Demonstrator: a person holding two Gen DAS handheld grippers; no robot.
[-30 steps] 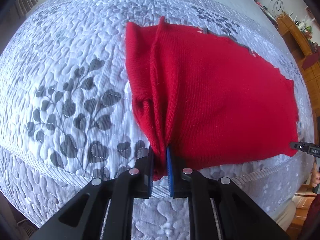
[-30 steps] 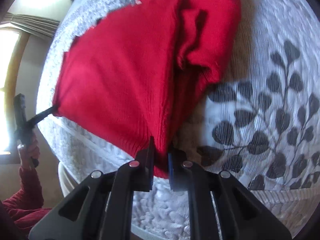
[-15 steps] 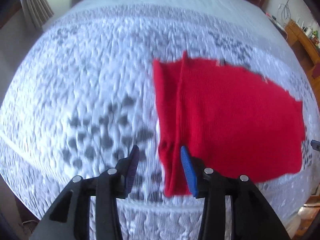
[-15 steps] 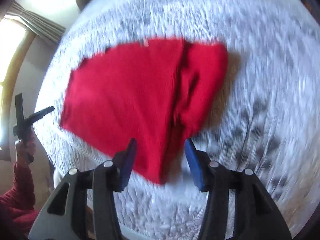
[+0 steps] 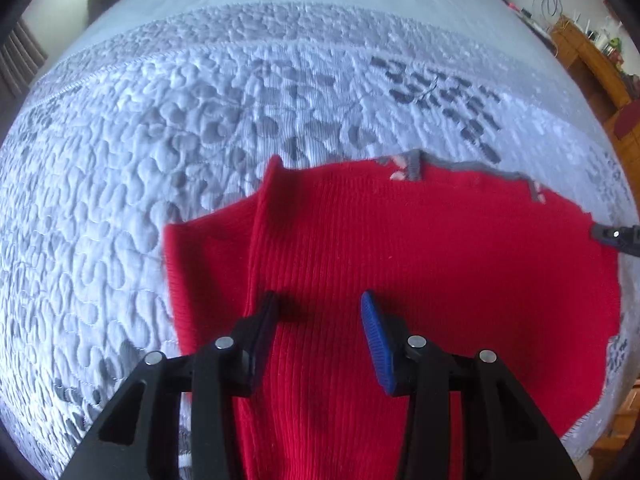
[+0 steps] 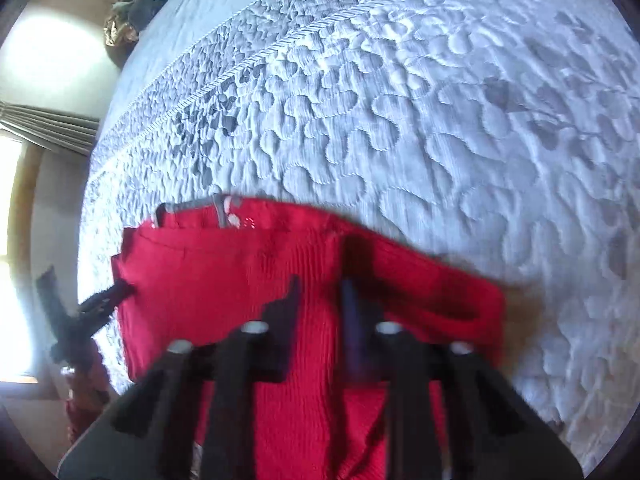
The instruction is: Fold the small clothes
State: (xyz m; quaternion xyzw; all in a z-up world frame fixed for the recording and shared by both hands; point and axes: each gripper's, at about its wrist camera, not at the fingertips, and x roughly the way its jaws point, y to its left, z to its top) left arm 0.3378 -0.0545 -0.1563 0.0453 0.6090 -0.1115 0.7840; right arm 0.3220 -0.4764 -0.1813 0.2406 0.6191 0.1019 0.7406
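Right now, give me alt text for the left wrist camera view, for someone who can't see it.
The open left gripper hovers over a red knit garment lying partly folded on a white quilted bedspread with grey leaf print. The right gripper's tip shows at the garment's right edge.

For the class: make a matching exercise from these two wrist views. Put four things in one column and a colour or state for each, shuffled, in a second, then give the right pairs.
Things
1. ribbed red knit garment
2. quilted bedspread with leaf pattern
3. left gripper
4. grey trim strip at the garment's far edge

States
A. pale with grey leaves
B. fingers apart above the fabric, gripping nothing
C. peeks out with pink marks
D. lies on the bed, one side folded over

Pairs: 1-D, 2-A, 3-B, 4-C
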